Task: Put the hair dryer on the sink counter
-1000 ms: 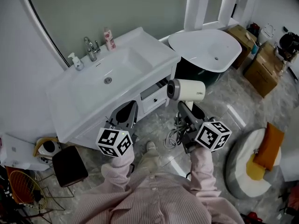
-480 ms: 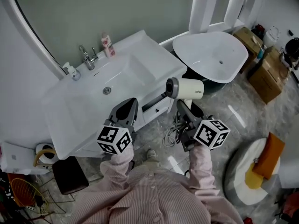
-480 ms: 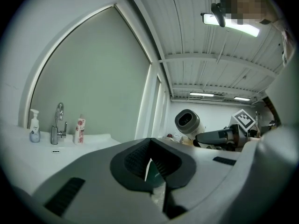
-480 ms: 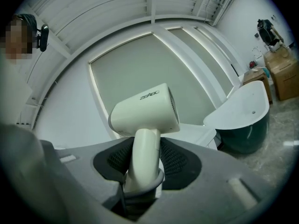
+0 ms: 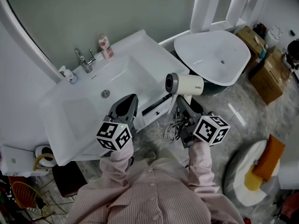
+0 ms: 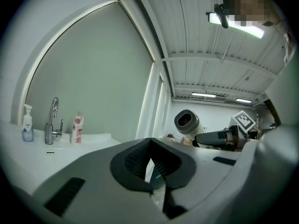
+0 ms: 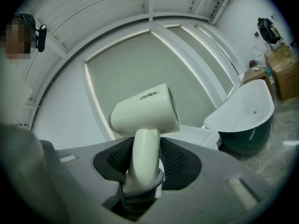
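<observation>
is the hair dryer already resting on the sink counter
No, the right gripper holds the hair dryer by its handle, off the sink counter.

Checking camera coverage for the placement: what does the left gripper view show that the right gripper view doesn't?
Left gripper view only: the faucet, pump bottle, pink bottle and sink counter; also the left claw, jaws together with nothing between them.
Right gripper view only: the right claw shut on the handle of the hair dryer, the white bathtub and cardboard boxes.
Both: the hair dryer and the grey-green wall.
</observation>
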